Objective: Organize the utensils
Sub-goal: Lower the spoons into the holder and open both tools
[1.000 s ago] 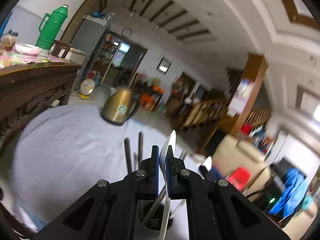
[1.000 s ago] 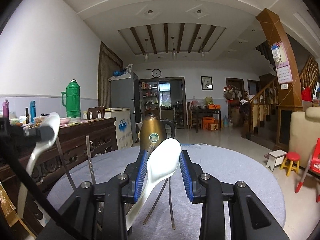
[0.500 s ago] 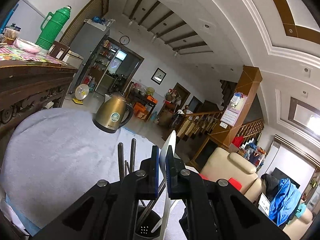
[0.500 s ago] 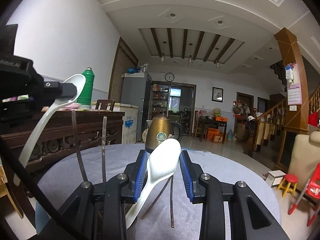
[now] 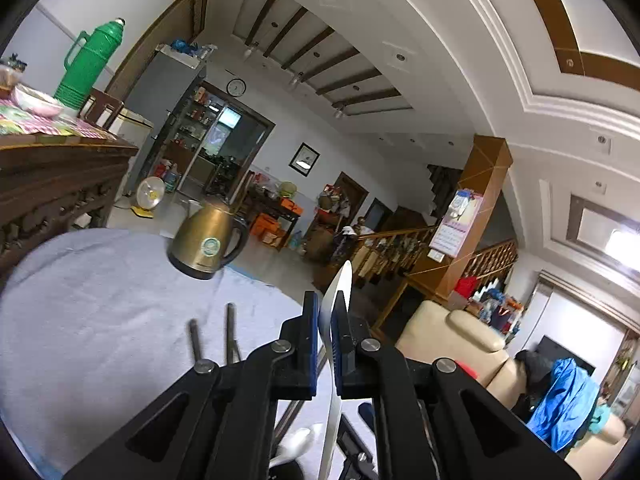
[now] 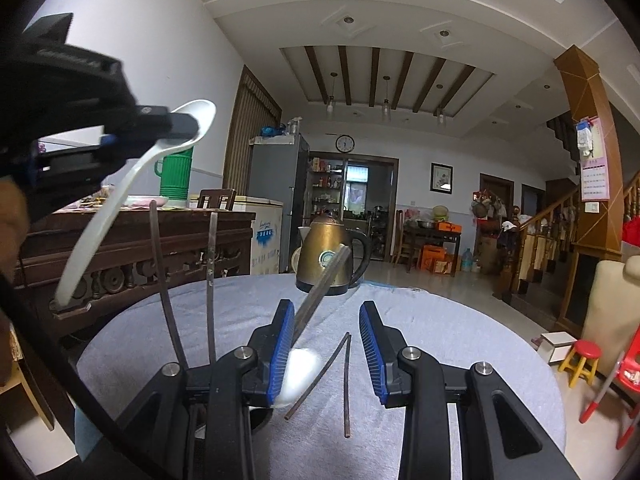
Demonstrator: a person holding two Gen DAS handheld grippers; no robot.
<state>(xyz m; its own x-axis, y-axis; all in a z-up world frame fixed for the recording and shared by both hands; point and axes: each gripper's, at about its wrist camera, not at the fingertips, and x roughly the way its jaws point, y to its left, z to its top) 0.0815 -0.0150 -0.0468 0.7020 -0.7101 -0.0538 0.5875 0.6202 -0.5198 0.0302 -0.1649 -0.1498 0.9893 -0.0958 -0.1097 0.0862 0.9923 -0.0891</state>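
Home: sofa [image 5: 452, 340], staircase [image 6: 560, 224], fridge [image 6: 276, 196]

My left black two-finger gripper [image 5: 326, 320] had blue pads, and the glossy plastic spoon [image 6: 132, 176] in it was plain white; my right black gripper [image 6: 325, 336] wore the same ribbed blue pads. The round table's cloth [image 6: 440, 320] was pale grey-blue and unpatterned, the metal chopsticks [image 6: 347, 384] were dull dark grey. The metal kettle [image 6: 326, 256] was brassy gold with a black handle and a round green-and-white badge, the ribbed plastic thermos [image 5: 90, 66] was bright green.
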